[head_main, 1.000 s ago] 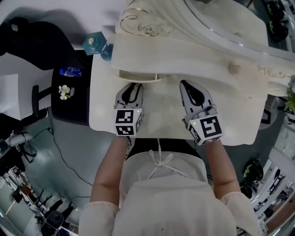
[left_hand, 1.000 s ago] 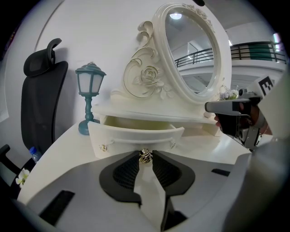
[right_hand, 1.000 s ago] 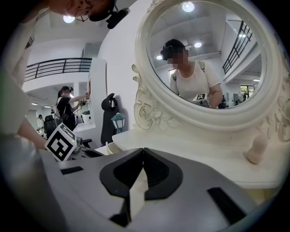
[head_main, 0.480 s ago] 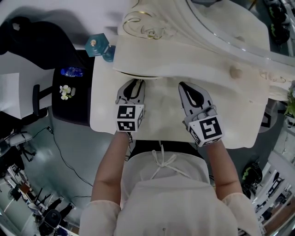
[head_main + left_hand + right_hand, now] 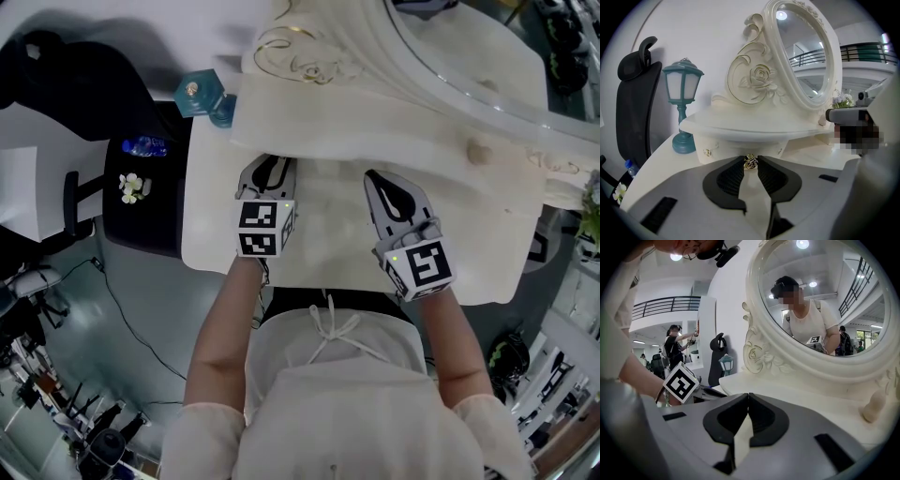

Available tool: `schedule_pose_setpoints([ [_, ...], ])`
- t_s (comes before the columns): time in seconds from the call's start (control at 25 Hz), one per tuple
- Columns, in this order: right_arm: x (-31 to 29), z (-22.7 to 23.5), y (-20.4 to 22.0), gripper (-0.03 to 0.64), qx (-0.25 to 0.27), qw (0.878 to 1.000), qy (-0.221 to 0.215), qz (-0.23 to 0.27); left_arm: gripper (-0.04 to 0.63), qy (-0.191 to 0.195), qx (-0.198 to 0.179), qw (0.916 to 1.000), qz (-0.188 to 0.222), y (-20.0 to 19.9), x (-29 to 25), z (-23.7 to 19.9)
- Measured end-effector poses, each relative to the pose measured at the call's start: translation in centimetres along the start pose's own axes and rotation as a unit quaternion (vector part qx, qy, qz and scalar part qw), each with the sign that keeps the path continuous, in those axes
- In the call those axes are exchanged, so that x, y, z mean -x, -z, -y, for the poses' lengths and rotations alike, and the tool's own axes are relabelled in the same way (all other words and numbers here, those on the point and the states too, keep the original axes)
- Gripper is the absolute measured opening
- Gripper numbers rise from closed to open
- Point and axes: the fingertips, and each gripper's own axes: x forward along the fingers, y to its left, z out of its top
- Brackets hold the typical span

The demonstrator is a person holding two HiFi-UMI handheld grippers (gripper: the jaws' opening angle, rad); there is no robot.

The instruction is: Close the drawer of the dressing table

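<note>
we hold one pair of tongs in each hand over the pale surface (image 5: 328, 239) of the dressing table. the left tongs (image 5: 273, 167) point at the drawer (image 5: 736, 149). their two black pads (image 5: 733, 176) pinch the little gold knob (image 5: 750, 161) on the drawer front. the drawer front sits tucked in under the curved shelf (image 5: 754, 126), at the left side of the dressing table. from above, the shelf hides it.

the right tongs (image 5: 375, 178) are closed tight, tips touching, and they hold nothing. they lie over the surface, near the left tongs and apart from the drawer.

behind the shelf stands a big round mirror (image 5: 806, 51) with a carved rose (image 5: 761, 75) on its frame. a blue-green lamp (image 5: 682, 105) stands just left of the shelf, close to the drawer. a tall black chair (image 5: 635, 98) is behind the lamp, by the white wall.

beside the dressing table, lower down, is a black seat (image 5: 141, 220). a water bottle (image 5: 142, 146) and a small white flower (image 5: 134, 186) lie on it. a little cream peg (image 5: 478, 150) sticks up on the right part of the shelf.

in the right gripper view, the mirror shows a person in a pale top.
</note>
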Motion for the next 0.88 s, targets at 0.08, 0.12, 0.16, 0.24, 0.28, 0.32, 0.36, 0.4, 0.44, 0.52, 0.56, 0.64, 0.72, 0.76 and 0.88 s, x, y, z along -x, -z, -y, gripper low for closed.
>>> schedule_pose_setpoints([
  [0.08, -0.1, 0.0, 0.0, 0.006, -0.001, 1.000, 0.002, -0.001, 0.103, 0.002, -0.001, 1.0000, 0.003, 0.0, 0.0, 0.0],
  [0.12, -0.1, 0.0, 0.1, 0.006, -0.003, 1.000, 0.004, -0.002, 0.103, 0.004, -0.002, 1.0000, 0.004, 0.0, 0.0, 0.0],
  [0.16, -0.1, 0.1, 0.1, 0.006, -0.004, 1.000, 0.006, -0.003, 0.104, 0.006, -0.003, 1.0000, 0.005, 0.0, 0.0, 0.0],
  [0.24, -0.1, 0.1, 0.1, 0.006, -0.005, 1.000, 0.010, -0.006, 0.104, 0.010, -0.004, 0.9999, 0.007, 0.0, 0.0, 0.1],
  [0.28, -0.1, 0.0, 0.1, 0.006, -0.005, 1.000, 0.011, -0.007, 0.106, 0.010, -0.005, 0.9999, 0.009, 0.0, 0.0, 0.1],
  [0.32, -0.1, -0.1, 0.0, 0.006, -0.005, 1.000, 0.013, -0.008, 0.106, 0.011, -0.006, 0.9999, 0.010, 0.0, 0.0, 0.1],
  [0.36, 0.0, -0.2, 0.0, 0.006, -0.005, 1.000, 0.015, -0.008, 0.104, 0.012, -0.006, 0.9999, 0.009, 0.1, 0.0, 0.1],
  [0.4, 0.1, -0.3, -0.2, 0.006, -0.005, 1.000, 0.016, -0.009, 0.106, 0.013, -0.004, 0.9999, 0.006, 0.3, 0.1, 0.2],
  [0.44, 0.2, -0.5, -0.3, 0.006, -0.004, 1.000, 0.017, -0.008, 0.109, 0.014, -0.001, 0.9999, 0.001, 0.5, 0.2, 0.2],
  [0.52, 0.4, -0.7, -0.7, 0.006, 0.000, 1.000, 0.022, -0.005, 0.132, 0.015, 0.006, 0.9999, -0.004, 0.6, 0.5, 0.1],
  [0.56, 0.5, -0.9, -0.9, 0.006, 0.002, 1.000, 0.025, -0.003, 0.133, 0.016, 0.007, 0.9998, -0.002, 0.5, 0.8, 0.0],
  [0.64, 1.0, -1.2, -1.3, 0.006, 0.002, 0.999, 0.032, 0.001, 0.133, 0.017, -0.001, 0.9998, 0.006, 0.1, 2.0, 0.0],
  [0.72, 1.7, -1.7, -1.6, 0.006, 0.003, 0.999, 0.039, 0.004, 0.133, 0.019, -0.011, 0.9996, 0.018, -0.5, 3.5, 0.1],
  [0.76, 2.0, -1.9, -1.8, 0.006, 0.005, 0.999, 0.042, 0.005, 0.133, 0.022, -0.015, 0.9993, 0.025, -1.0, 4.3, 0.2],
  [0.88, 2.9, -2.6, -2.3, 0.006, 0.008, 0.999, 0.051, 0.013, 0.120, 0.033, -0.029, 0.9977, 0.052, -3.2, 6.4, 0.5],
])
